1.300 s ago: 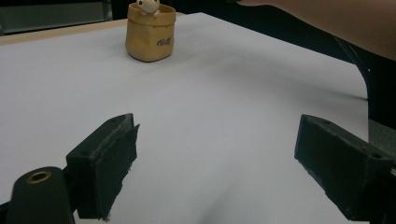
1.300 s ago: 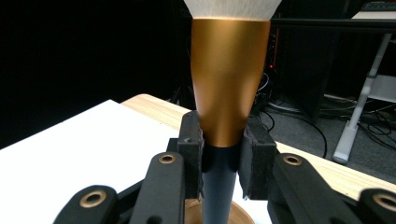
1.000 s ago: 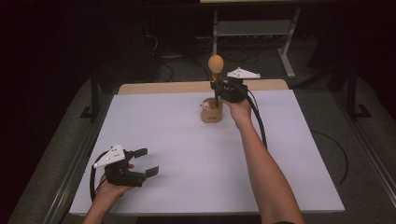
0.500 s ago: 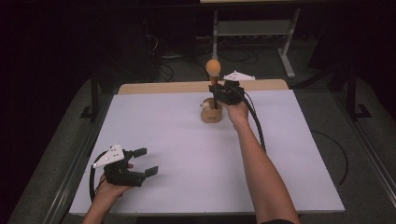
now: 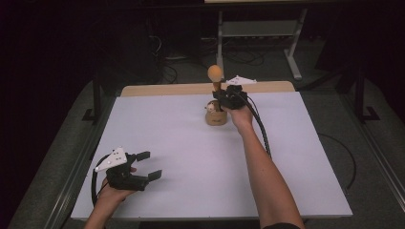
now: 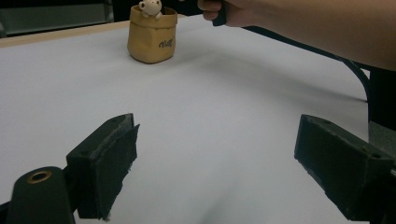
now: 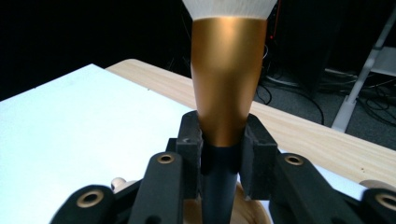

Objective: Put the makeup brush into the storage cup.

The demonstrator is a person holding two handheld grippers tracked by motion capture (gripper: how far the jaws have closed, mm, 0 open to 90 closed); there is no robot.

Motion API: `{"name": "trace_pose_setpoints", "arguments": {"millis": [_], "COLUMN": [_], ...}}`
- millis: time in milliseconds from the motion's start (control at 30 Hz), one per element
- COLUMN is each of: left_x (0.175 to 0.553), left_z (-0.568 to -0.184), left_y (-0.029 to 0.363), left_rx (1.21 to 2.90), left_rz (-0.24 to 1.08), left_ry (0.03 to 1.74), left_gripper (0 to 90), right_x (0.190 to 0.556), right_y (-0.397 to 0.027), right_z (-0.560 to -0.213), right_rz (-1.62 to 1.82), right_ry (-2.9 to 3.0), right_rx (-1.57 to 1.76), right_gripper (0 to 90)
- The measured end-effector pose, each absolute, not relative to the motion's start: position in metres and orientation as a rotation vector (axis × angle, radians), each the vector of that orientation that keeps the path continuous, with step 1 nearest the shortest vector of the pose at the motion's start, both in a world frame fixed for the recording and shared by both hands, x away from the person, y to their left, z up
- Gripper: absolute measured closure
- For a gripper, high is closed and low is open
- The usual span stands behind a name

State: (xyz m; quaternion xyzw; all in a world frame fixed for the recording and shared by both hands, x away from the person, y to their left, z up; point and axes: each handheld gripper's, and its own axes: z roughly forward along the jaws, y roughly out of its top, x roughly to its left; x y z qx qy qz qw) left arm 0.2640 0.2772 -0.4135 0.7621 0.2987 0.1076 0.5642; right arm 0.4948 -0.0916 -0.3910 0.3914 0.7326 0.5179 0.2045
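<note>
A tall makeup brush with a gold metal neck, a black handle and a round orange-looking top [image 5: 215,78] stands straight up in the upper middle of the high view. The right tool [image 5: 220,97] holds it by the black handle. In the right gripper view the brush [image 7: 228,93] fills the middle of the frame, and the two black pads [image 7: 189,140] sit on each side of the handle, right where the gold part ends. The jaws have just been opening a little, with the handle between them, and the pads seem to touch it.

Just under the brush is a small tan pot shaped like a paper bag [image 5: 216,116]. It stands on the white table [image 5: 191,157], near the far edge. A little pale toy animal [image 6: 150,6] peeks out of the pot's top in the left gripper view, at the upper left of that frame. The bottom end of the brush is hidden, so I cannot tell if it is inside the pot.

The left tool [image 5: 148,165] is at the lower left of the high view, well apart from the pot. Its jaws are wide apart with nothing between them, just above the bare table.
</note>
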Motion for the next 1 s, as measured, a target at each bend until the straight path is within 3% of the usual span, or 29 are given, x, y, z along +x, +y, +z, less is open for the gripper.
{"name": "trace_pose_setpoints", "arguments": {"millis": [33, 133, 1000], "left_x": [0.264, 0.264, 0.264], "left_z": [-0.413, -0.414, -0.415], "left_y": [0.277, 0.277, 0.274], "left_rx": [1.798, 1.804, 1.806], "left_rz": [0.255, 0.253, 0.247], "left_ry": [0.7, 0.698, 0.697], "left_gripper": [12.6, 12.6, 12.6], "right_x": [0.494, 0.492, 0.465], "right_y": [-0.092, -0.094, -0.11], "right_z": [-0.39, -0.386, -0.365], "right_rz": [1.47, 1.488, 1.517], "right_ry": [2.033, 2.032, 2.064], "right_rx": [1.114, 1.108, 1.076], "right_gripper": [54.6, 46.4, 13.5]}}
